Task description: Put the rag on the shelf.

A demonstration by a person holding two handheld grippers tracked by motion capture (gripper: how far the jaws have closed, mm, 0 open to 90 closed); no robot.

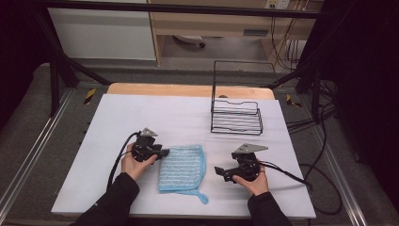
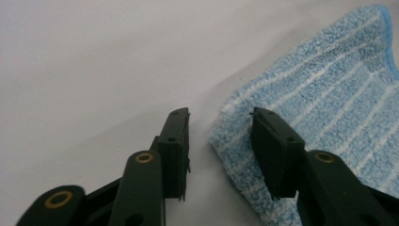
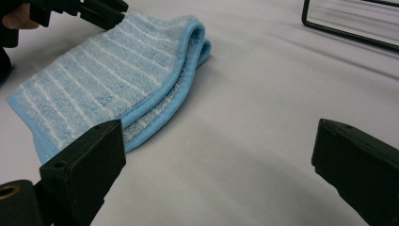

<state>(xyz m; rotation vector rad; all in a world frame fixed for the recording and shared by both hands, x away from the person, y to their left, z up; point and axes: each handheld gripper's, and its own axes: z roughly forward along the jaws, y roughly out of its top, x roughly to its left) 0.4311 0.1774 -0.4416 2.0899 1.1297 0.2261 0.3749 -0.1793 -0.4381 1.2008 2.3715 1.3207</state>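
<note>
A folded blue towel (image 1: 182, 167) with white stripes lies flat on the white table cover (image 1: 141, 117). My left gripper (image 1: 164, 153) sits at the towel's upper left corner. In the left gripper view it (image 2: 219, 115) is open: one jaw rests over the towel (image 2: 329, 94) edge, the other over bare table. My right gripper (image 1: 222, 173) is to the right of the towel, apart from it. Its jaws (image 3: 219, 136) stand wide open over bare table, pointing at the towel's (image 3: 108, 70) folded edge. The left gripper (image 3: 101, 12) shows at that view's far corner.
A black wire rack (image 1: 236, 115) stands at the back right of the table, its frame (image 3: 348, 28) beyond the right gripper. A thin blue loop (image 1: 202, 197) trails from the towel's near corner. Cables run off both grippers toward the table's sides.
</note>
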